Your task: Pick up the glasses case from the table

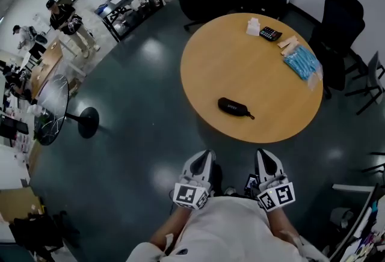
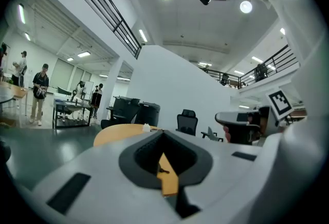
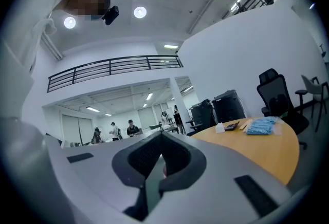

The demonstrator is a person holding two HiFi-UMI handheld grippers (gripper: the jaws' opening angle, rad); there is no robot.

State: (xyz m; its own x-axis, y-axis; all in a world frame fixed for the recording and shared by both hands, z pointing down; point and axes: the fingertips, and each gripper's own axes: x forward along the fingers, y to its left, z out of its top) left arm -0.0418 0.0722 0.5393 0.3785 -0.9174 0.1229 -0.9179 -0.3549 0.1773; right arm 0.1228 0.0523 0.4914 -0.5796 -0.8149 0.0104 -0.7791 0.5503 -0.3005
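The black glasses case [image 1: 234, 107] lies on the round wooden table [image 1: 240, 68] near its front edge, with a short strap at its right end. Both grippers are held low in front of the person's body, short of the table's edge and apart from the case. My left gripper [image 1: 207, 155] is shut with nothing in it; in the left gripper view [image 2: 163, 133] only a sliver of the tabletop shows through its closed jaws. My right gripper [image 1: 263, 154] is shut and empty too, and the table [image 3: 257, 146] lies to its right in the right gripper view.
At the table's far side lie a calculator [image 1: 270, 33], a white box [image 1: 253, 26], wooden sticks [image 1: 287, 43] and a blue packet [image 1: 302, 63]. Black office chairs [image 1: 340, 26] stand to the right. A floor fan [image 1: 54, 107] stands at left, people [image 1: 63, 17] beyond it.
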